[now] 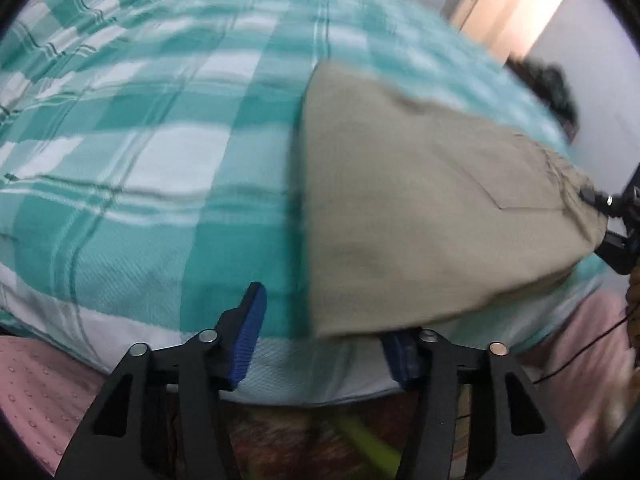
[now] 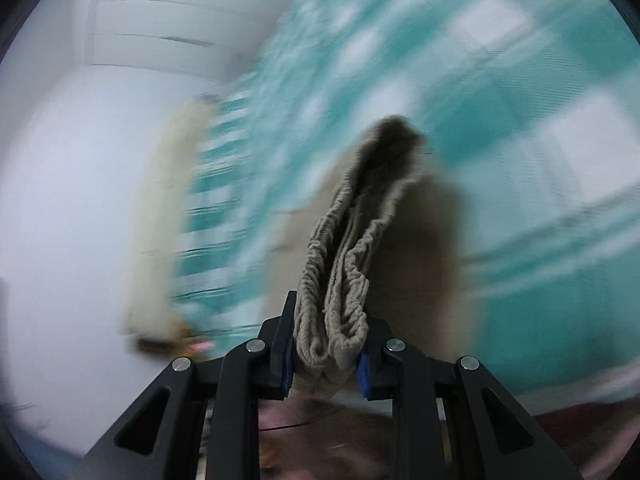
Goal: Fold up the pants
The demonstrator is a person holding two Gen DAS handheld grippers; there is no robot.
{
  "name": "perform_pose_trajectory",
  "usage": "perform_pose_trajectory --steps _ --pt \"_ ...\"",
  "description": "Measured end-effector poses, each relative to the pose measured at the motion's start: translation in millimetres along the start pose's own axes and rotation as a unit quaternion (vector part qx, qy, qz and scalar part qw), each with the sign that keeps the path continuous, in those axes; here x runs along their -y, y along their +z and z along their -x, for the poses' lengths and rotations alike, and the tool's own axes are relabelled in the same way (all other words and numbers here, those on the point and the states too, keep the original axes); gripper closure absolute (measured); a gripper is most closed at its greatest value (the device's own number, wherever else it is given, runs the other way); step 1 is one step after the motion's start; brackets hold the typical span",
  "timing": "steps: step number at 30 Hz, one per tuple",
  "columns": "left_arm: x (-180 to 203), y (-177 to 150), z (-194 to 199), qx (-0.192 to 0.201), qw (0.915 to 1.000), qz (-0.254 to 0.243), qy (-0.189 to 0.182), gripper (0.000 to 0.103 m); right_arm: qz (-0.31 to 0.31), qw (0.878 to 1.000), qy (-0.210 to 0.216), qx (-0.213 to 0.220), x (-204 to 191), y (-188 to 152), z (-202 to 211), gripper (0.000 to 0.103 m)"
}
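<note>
The khaki pants [image 1: 420, 208] lie on a teal and white checked bedspread [image 1: 140, 160], with one end lifted at the right. My left gripper [image 1: 324, 320] is open at the bed's near edge; the pants' near corner hangs over its right finger [image 1: 400, 360], and its left finger [image 1: 246, 340] is clear of the cloth. My right gripper [image 2: 326, 344] is shut on the gathered elastic waistband [image 2: 340, 280] and holds it up above the bed. It also shows in the left wrist view [image 1: 616, 216] at the far right. The right wrist view is motion-blurred.
A pink textured mat [image 1: 40, 392] lies below the bed's near edge. A white wall [image 2: 80, 200] and a cream strip [image 2: 160, 220] are beyond the bed. A dark heap [image 1: 556, 88] sits past the bed's far right corner near a lit doorway [image 1: 520, 4].
</note>
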State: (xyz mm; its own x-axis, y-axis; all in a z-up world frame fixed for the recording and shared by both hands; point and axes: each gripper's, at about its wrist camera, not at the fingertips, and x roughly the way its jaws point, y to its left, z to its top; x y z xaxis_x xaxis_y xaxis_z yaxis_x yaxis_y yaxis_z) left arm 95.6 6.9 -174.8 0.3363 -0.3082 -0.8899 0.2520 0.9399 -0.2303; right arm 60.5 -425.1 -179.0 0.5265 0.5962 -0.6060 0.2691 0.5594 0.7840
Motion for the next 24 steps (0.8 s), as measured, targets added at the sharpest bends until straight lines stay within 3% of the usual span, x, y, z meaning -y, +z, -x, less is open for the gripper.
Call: perform_pose_trajectory --steps 1,4,7,8,9,11,14,17,19,21,23,24 --pt "0 0 -3 -0.004 1.0 0.003 -0.005 0.043 0.003 0.999 -0.046 -0.008 23 -6 -8 0.08" --pt "2 4 7 -0.006 0.9999 -0.008 -0.006 0.042 -0.043 0.999 0.0 0.012 50 -20 -14 0.079" --pt "-2 -2 25 -0.019 0.9994 -0.015 -0.026 0.039 0.028 0.999 -0.036 0.011 25 -18 -11 0.07" --pt "-5 -4 31 -0.019 0.9992 -0.021 -0.029 0.038 0.05 0.997 -0.054 0.0 18 -17 -10 0.059" --pt "-5 -7 42 -0.015 0.9991 -0.031 -0.024 0.038 0.071 0.994 -0.081 -0.007 11 -17 -6 0.047" --pt "-3 -9 64 0.007 0.9991 -0.042 -0.005 0.036 0.101 0.987 -0.122 0.009 5 -19 11 0.046" --pt "6 7 88 0.058 0.9972 -0.048 0.009 0.033 0.151 0.967 -0.191 0.074 -15 -15 47 0.045" --pt "32 30 89 0.092 0.9932 -0.07 -0.011 0.026 0.233 0.95 -0.179 0.103 -54 -10 61 0.045" --pt "57 38 73 0.095 0.9895 -0.109 -0.006 0.025 0.284 0.946 -0.132 0.085 -80 -18 48 0.045" --pt "76 36 42 0.069 0.9862 -0.15 0.017 0.026 0.312 0.942 -0.112 0.045 -88 -31 23 0.046" --pt "81 23 -2 -0.002 0.9833 -0.177 0.041 0.032 0.306 0.94 -0.146 -0.029 -64 -46 -22 0.046" --pt "78 15 -16 -0.019 0.9806 -0.189 0.049 0.032 0.304 0.932 -0.185 -0.063 -48 -55 -43 0.046"
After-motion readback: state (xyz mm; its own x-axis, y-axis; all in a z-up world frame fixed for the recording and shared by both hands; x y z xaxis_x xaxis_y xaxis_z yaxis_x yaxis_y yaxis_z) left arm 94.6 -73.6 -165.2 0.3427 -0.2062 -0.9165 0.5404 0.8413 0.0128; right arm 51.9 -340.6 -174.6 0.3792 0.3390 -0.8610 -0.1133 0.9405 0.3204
